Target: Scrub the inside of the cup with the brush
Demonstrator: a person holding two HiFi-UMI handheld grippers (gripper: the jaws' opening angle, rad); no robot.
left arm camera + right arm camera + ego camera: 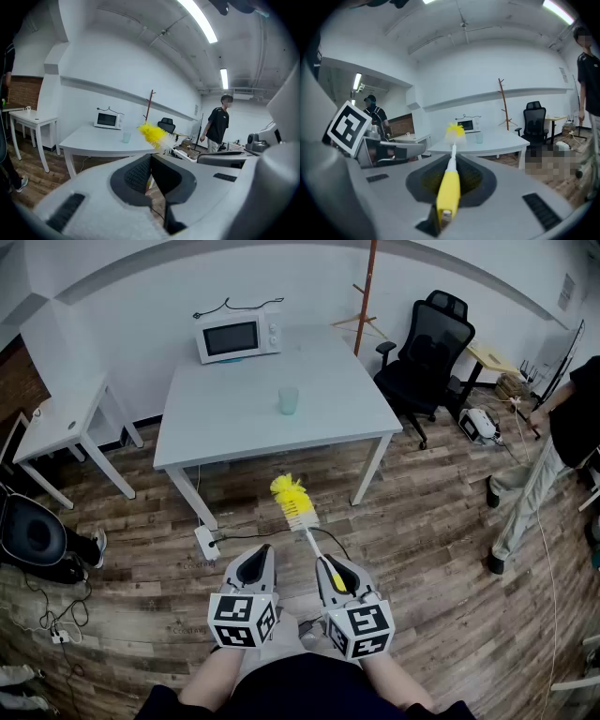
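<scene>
The cup [288,400] stands upright on the white tabletop [234,427] in front of the microwave [237,334], well apart from both tongs, which are held low over the wooden floor [450,521]. Seen along the left tongs [151,164], the jaws are pressed together with nothing in them. The right tongs [452,164] clamp the yellow handle of the brush [449,187], whose bristles point toward the tabletop.
</scene>
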